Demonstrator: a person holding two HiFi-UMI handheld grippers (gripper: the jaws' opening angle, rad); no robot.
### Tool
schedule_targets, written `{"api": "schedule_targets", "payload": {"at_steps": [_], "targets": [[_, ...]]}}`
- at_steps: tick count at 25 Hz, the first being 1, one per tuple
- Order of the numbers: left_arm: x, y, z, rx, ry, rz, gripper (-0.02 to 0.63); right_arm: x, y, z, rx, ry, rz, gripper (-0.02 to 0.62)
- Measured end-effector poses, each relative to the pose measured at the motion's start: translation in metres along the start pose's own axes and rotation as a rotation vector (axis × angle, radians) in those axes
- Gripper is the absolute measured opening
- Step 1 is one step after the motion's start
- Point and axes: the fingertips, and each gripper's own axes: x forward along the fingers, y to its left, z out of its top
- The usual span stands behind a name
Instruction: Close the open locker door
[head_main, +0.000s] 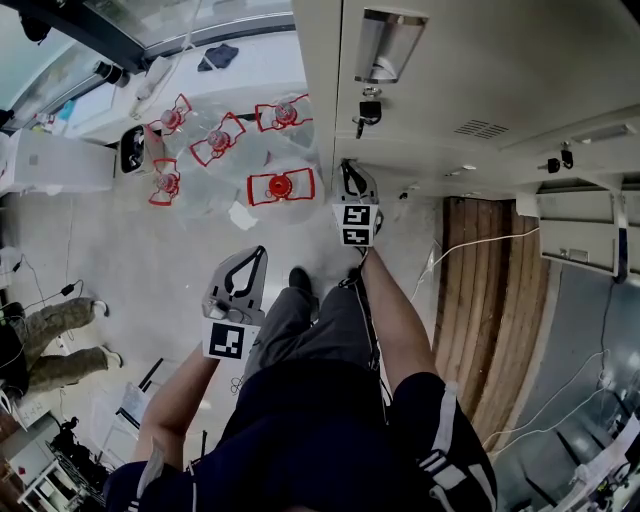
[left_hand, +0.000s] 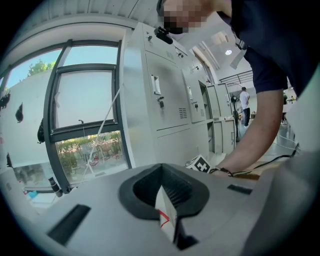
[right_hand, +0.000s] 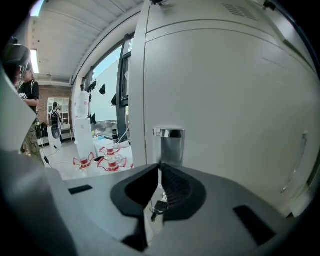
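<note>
The grey locker door (head_main: 450, 70) carries a chrome handle (head_main: 390, 45) with a key (head_main: 368, 112) in the lock beneath it. It looks flush with the locker front; I see no gap at its edge. My right gripper (head_main: 350, 166) is shut, empty, its tip at the door's lower edge. In the right gripper view the shut tips (right_hand: 159, 167) point at the handle (right_hand: 170, 145) and the key (right_hand: 160, 206) on the door (right_hand: 230, 110). My left gripper (head_main: 259, 253) hangs shut and empty over the floor, away from the lockers; its tips (left_hand: 161, 167) face a row of lockers (left_hand: 170, 110).
Several water bottles with red handles (head_main: 281, 185) lie on the floor left of the locker. A wooden floor strip (head_main: 490, 300) runs at the right, with more lockers (head_main: 590, 230) beyond. Another person's legs (head_main: 55, 340) stand at the far left. Cables trail across the floor.
</note>
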Motion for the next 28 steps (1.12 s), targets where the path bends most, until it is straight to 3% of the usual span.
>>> {"api": "schedule_targets", "payload": {"at_steps": [3, 22, 28], "targets": [[0.001, -0.002, 0.0, 0.068, 0.013, -0.028, 0.005, 0.0, 0.0, 0.0, -0.009, 0.004, -0.006, 0.021], [-0.001, -0.001, 0.003, 0.07, 0.004, -0.012, 0.005, -0.004, -0.003, 0.0, -0.059, 0.032, -0.063, 0.005], [0.002, -0.003, 0.011, 0.061, -0.021, -0.003, 0.005, -0.019, -0.005, 0.001, -0.05, 0.022, -0.046, 0.008]]}}
